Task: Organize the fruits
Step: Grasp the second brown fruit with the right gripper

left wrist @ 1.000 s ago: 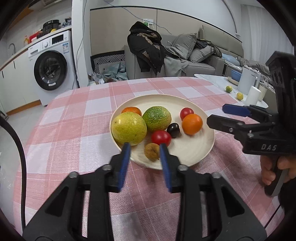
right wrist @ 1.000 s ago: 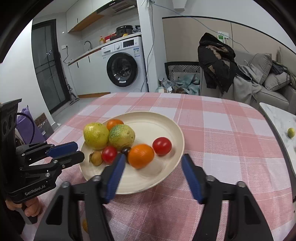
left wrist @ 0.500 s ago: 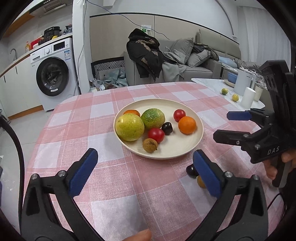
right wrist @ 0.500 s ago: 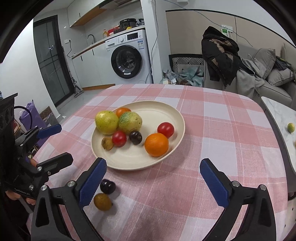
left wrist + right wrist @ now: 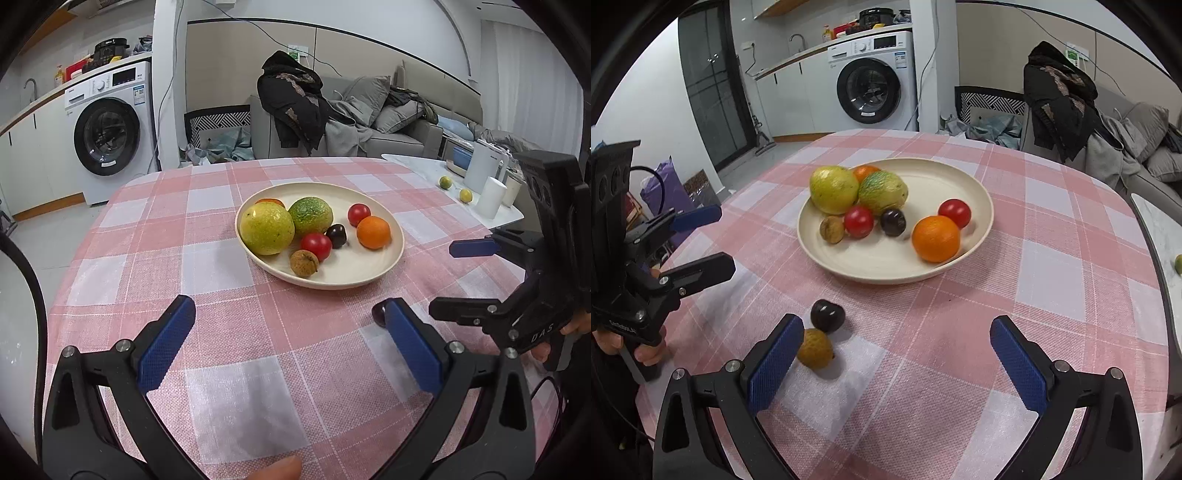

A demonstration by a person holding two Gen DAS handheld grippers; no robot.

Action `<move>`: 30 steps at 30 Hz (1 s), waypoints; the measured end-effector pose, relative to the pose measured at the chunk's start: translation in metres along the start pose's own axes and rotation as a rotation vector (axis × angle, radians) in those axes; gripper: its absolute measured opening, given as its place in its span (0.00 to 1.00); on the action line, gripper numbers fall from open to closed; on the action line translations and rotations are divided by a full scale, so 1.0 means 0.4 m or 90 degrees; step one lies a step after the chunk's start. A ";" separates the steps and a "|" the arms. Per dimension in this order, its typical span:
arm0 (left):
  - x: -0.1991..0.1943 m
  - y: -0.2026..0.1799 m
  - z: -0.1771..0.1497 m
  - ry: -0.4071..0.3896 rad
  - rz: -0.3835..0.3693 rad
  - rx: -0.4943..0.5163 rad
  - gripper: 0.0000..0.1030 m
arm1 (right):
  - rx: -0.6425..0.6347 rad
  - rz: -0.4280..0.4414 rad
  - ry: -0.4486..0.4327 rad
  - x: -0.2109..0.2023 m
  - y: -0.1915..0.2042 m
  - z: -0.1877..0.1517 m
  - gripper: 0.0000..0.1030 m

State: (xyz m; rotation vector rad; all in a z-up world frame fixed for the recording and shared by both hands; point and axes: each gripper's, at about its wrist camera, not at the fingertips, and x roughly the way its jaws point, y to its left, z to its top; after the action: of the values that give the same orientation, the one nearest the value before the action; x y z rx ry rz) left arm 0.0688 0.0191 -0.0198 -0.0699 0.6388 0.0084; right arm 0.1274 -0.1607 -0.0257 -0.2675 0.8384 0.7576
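— How much is sorted?
— Seven fruits are gathered on the plate (image 5: 975, 184); a dark plum (image 5: 827, 315) and brown longan (image 5: 815, 348) are left on the tablecloth.
— The claws?
— Left gripper (image 5: 291, 343) and right gripper (image 5: 897, 365) are both spread, nothing held.

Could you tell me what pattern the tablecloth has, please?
Pink-and-white checks on the tablecloth, clearest in the right wrist view.
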 end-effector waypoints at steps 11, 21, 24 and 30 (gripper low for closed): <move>-0.006 -0.032 -0.023 -0.001 0.004 0.030 0.99 | -0.053 0.026 0.029 0.024 0.064 -0.025 1.00; 0.001 -0.029 -0.025 0.003 0.002 0.024 1.00 | -0.083 0.054 0.042 0.034 0.097 -0.040 0.98; 0.002 -0.024 -0.024 0.004 -0.002 0.019 1.00 | -0.084 0.072 0.039 0.031 0.101 -0.042 0.89; 0.004 -0.023 -0.026 0.009 -0.008 0.020 1.00 | -0.085 0.096 0.048 0.038 0.106 -0.046 0.74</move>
State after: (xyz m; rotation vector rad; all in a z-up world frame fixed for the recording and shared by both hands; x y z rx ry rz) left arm 0.0642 0.0092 -0.0283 -0.0432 0.6526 -0.0148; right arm 0.0939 -0.1319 -0.0463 -0.3567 0.8865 0.9507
